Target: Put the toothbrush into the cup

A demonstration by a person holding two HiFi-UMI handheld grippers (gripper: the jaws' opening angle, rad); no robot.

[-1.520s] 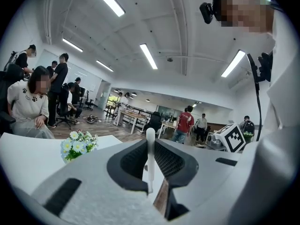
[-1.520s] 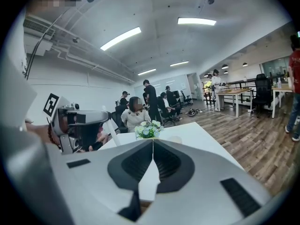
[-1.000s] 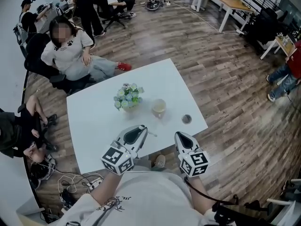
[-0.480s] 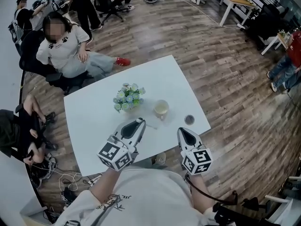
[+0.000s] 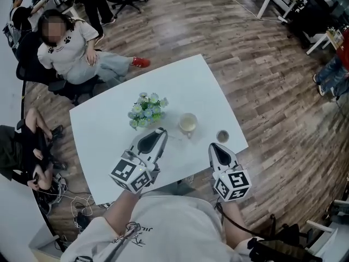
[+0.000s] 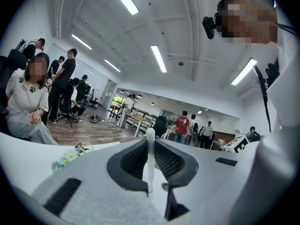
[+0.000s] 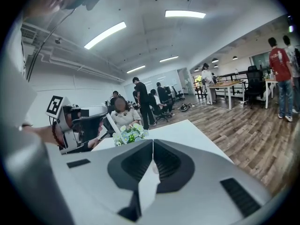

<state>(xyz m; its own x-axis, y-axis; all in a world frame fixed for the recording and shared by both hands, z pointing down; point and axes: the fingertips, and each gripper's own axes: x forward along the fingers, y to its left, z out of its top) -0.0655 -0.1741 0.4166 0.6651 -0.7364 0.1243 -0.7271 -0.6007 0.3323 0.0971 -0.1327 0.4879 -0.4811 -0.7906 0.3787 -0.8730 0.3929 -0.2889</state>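
Slim white toothbrush (image 6: pixel 150 163) in left gripper (image 5: pixel 159 133)

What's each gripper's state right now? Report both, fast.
Left gripper: closed on the toothbrush.
Right gripper: closed, nothing between its jaws.

The right gripper (image 7: pixel 152 144) is pointing across a white table (image 7: pixel 197 135), its jaws pressing together at the tips with nothing between them. Just beyond the tips, a bunch of flowers (image 7: pixel 131 134) is standing on the table. At the left, the left gripper (image 7: pixel 99 123) is hovering with its marker cube uppermost, holding a thin white toothbrush (image 7: pixel 111 124) that is sticking out at a tilt. Behind the flowers a person (image 7: pixel 124 117) is sitting, and others are standing farther back on the wooden floor (image 7: pixel 243 125).
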